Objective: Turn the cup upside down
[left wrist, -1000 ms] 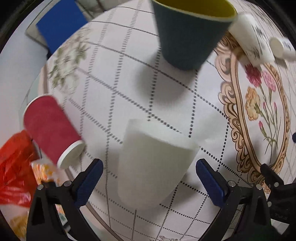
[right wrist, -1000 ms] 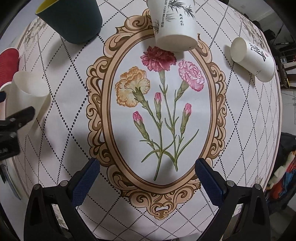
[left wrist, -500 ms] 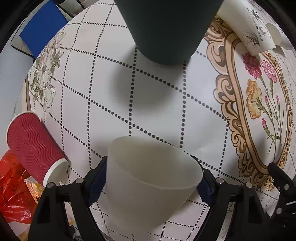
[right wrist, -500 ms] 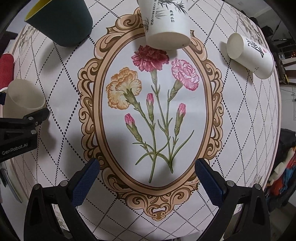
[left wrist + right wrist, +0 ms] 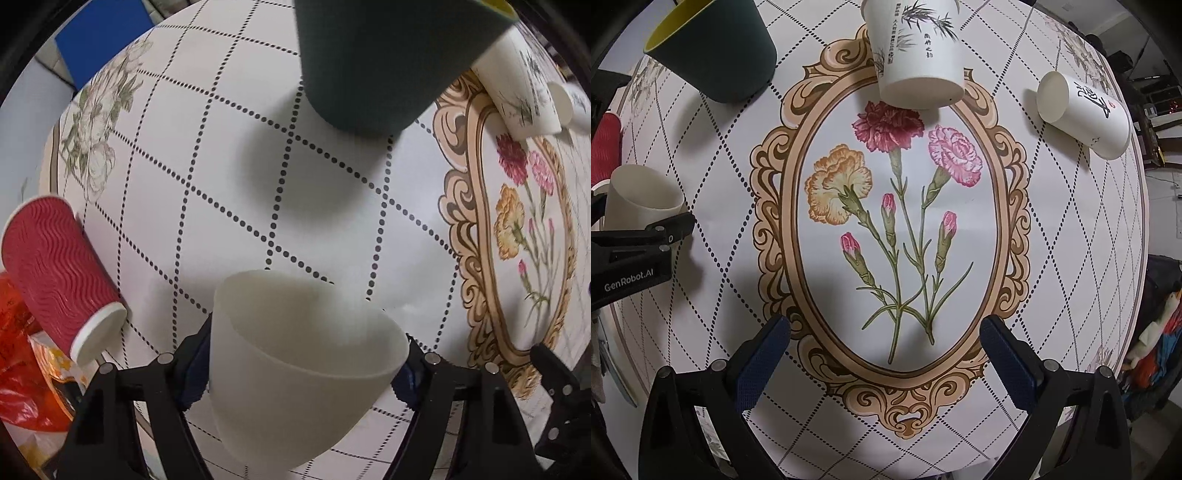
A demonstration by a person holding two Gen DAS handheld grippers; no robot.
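Observation:
A plain white cup [image 5: 295,369] stands upright with its mouth up, between the fingers of my left gripper [image 5: 301,365]. Both blue pads press its sides, so the gripper is shut on it. The same cup shows at the left edge of the right wrist view [image 5: 641,199], with the left gripper's black finger [image 5: 646,236] in front of it. My right gripper [image 5: 884,354] is open and empty above the oval flower print [image 5: 897,221] on the tablecloth.
A dark green cup [image 5: 380,59] with a yellow inside stands just ahead of the white one. A red ribbed cup [image 5: 55,273] lies on its side at the left. A white bamboo-print cup [image 5: 916,55] stands at the back; another white cup [image 5: 1082,110] lies at the right.
My left gripper moved forward around the white cup and closed on its sides. The right gripper stayed open and shifted only slightly.

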